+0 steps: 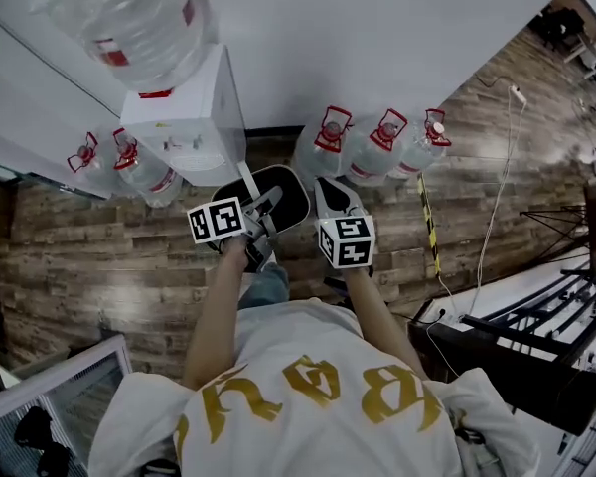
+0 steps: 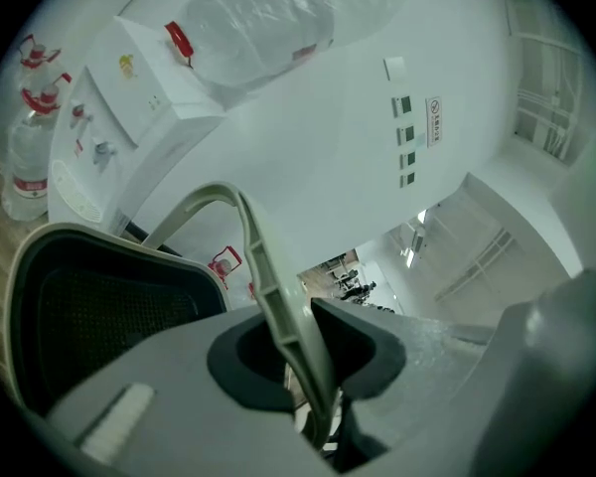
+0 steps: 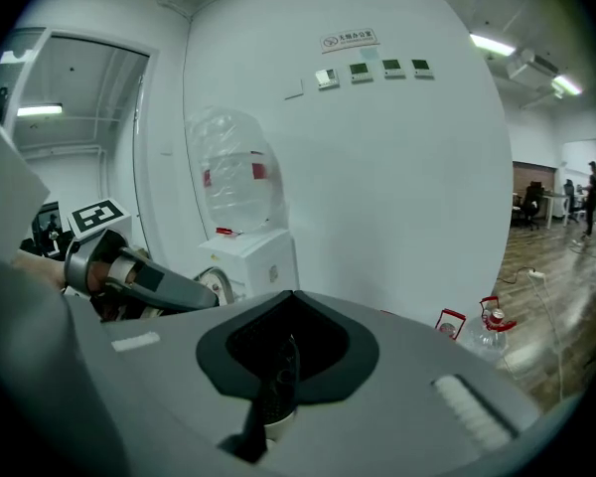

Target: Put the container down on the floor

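Seemingly light and stiff, the container (image 1: 281, 195) hangs by its thin handle (image 2: 266, 284), pinched by the left gripper (image 2: 304, 364); the right gripper (image 3: 277, 368) is closed, empty.

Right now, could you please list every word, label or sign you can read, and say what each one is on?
No text reads clearly.
Gold lettering on the white shirt: upside down and creased, unreadable.
White wall sign: too small to read.
Red label on the large clear water bottle: blurred.
Black-and-white marker cube: a pattern, no words.
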The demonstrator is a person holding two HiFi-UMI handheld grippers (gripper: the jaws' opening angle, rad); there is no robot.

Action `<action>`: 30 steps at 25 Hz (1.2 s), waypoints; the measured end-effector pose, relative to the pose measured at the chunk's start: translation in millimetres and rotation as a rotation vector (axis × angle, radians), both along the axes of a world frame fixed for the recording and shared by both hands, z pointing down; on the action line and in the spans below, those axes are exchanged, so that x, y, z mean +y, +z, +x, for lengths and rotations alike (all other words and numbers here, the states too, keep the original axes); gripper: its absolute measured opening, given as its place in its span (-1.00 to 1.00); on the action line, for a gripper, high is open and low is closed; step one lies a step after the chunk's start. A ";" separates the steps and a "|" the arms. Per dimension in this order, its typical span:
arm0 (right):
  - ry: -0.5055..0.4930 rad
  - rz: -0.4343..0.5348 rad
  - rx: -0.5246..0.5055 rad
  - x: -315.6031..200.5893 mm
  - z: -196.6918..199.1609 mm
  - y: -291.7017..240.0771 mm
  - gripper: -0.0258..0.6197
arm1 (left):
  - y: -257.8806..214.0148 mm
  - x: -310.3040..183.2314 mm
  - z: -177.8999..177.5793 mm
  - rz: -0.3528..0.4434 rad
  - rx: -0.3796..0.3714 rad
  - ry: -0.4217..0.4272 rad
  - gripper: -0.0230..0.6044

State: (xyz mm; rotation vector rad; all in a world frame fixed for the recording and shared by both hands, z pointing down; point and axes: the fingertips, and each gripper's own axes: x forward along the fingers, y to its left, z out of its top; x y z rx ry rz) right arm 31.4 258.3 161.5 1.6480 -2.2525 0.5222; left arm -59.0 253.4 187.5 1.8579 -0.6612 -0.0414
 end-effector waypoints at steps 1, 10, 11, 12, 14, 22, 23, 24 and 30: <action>0.010 -0.009 0.003 -11.3 1.0 1.7 -0.83 | 2.8 -11.7 3.0 -0.006 -0.002 0.020 -0.76; 0.113 -0.030 -0.001 -95.9 7.8 5.7 -0.83 | 15.3 -100.3 28.5 0.006 -0.014 0.192 -0.76; 0.126 -0.027 -0.014 -104.0 10.5 3.0 -0.83 | 15.7 -107.7 30.9 0.010 -0.018 0.206 -0.76; 0.135 -0.023 -0.020 -111.3 13.0 -0.5 -0.83 | 16.0 -113.9 33.2 0.013 -0.020 0.217 -0.76; 0.144 -0.013 -0.017 -124.1 16.6 -7.4 -0.83 | 16.7 -124.5 36.2 0.014 -0.024 0.234 -0.76; 0.150 -0.045 -0.001 -156.1 21.4 12.5 -0.84 | 28.6 -163.7 46.0 0.004 -0.051 0.278 -0.76; 0.146 -0.054 -0.002 -159.7 20.7 18.2 -0.84 | 31.1 -167.6 46.5 0.002 -0.054 0.278 -0.76; 0.142 -0.061 -0.002 -163.7 19.9 23.5 -0.84 | 33.5 -171.7 47.3 0.000 -0.055 0.279 -0.76; 0.104 -0.102 0.006 -186.3 16.9 50.1 -0.84 | 54.5 -190.5 53.2 -0.024 -0.078 0.287 -0.76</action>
